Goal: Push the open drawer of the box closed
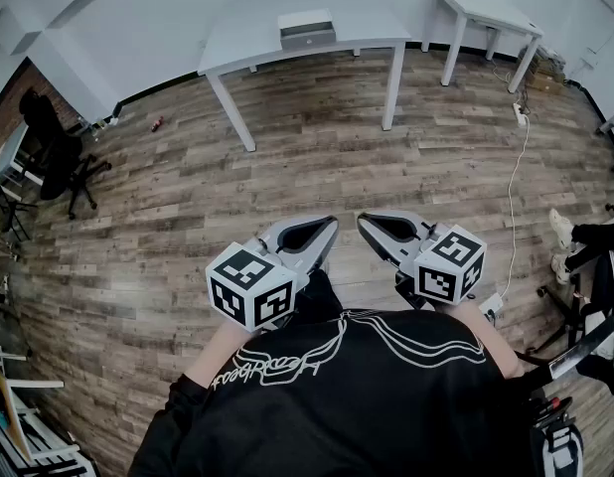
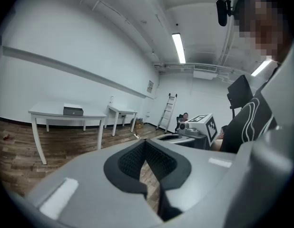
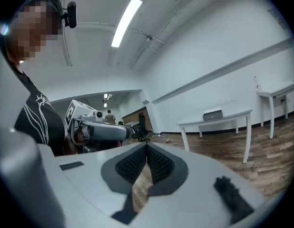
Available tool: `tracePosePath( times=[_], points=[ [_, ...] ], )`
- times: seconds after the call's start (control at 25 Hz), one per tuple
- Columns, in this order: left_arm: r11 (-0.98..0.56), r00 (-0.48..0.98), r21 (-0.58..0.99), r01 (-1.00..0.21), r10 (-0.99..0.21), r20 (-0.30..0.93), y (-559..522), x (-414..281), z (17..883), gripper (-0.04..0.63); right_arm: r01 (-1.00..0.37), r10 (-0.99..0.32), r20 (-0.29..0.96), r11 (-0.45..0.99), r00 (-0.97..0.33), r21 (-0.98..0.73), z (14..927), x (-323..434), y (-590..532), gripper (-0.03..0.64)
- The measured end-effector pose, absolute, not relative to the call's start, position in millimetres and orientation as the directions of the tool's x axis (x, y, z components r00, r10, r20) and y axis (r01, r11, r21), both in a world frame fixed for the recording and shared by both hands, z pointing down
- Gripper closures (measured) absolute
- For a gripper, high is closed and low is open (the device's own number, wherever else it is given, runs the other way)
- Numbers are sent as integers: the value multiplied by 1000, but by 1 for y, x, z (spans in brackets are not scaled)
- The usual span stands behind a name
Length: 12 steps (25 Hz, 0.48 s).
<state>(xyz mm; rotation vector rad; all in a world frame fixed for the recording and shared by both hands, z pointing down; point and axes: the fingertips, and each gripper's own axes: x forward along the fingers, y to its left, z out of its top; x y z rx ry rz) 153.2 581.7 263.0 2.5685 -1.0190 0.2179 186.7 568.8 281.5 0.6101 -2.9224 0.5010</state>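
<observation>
Black shirt fabric with a white line print fills the bottom of the head view and hides the person's arms behind the marker cubes. Just above it, the left gripper [image 1: 325,229] and the right gripper [image 1: 367,223] are held side by side near the chest, pointing out over the wooden floor [image 1: 287,157]. In its own view the left gripper [image 2: 145,145] has its ribbed pads pressed together at the tips with nothing between them; the right gripper [image 3: 147,149] is likewise closed and empty. Well away from both, the box [image 1: 307,29] sits on a white table [image 1: 237,46] by the far wall. It is too small to tell whether its drawer stands out. At the left edge, a dark office chair [image 1: 51,152] is partly cut off.
</observation>
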Motion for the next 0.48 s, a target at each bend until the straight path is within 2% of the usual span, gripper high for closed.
tracePosePath(
  times=[0.48],
  points=[
    [-627, 733, 381, -679, -600, 319, 371, 54, 324, 589, -459, -391, 244, 798, -888, -391, 340, 100, 365, 607]
  ],
)
